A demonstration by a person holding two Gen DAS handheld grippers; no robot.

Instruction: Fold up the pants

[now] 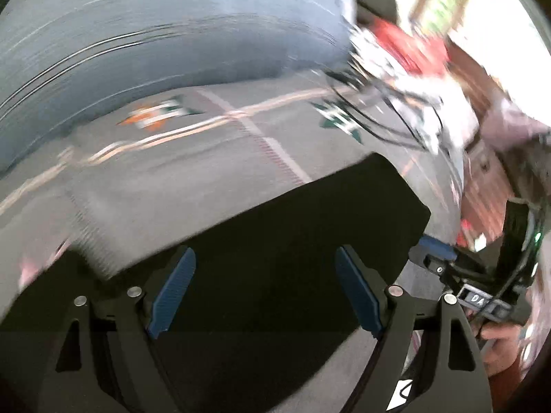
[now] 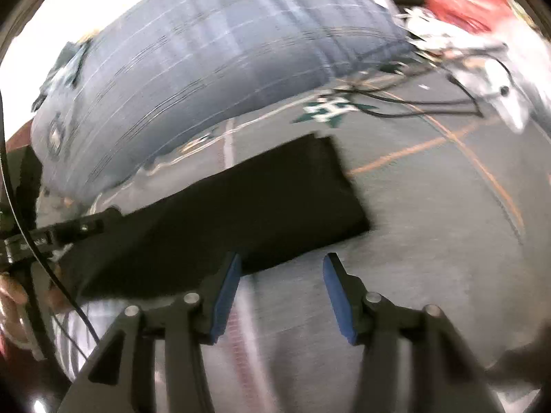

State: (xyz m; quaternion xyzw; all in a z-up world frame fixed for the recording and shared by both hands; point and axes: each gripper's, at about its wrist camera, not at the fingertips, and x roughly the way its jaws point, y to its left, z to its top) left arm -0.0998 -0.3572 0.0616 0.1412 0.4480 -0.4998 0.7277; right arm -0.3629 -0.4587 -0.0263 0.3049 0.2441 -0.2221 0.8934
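The black pants lie folded into a flat rectangle on the grey patterned cloth. My left gripper is open above the pants, nothing between its blue pads. In the right wrist view the pants lie ahead and to the left. My right gripper is open and empty, its left fingertip at the near edge of the pants. The other gripper shows at the left of that view. Both views are motion-blurred.
A large blue-grey checked pillow lies behind the pants, also in the right wrist view. Black cables, a white device and red fabric sit at the far right. The cloth has green marks and orange lines.
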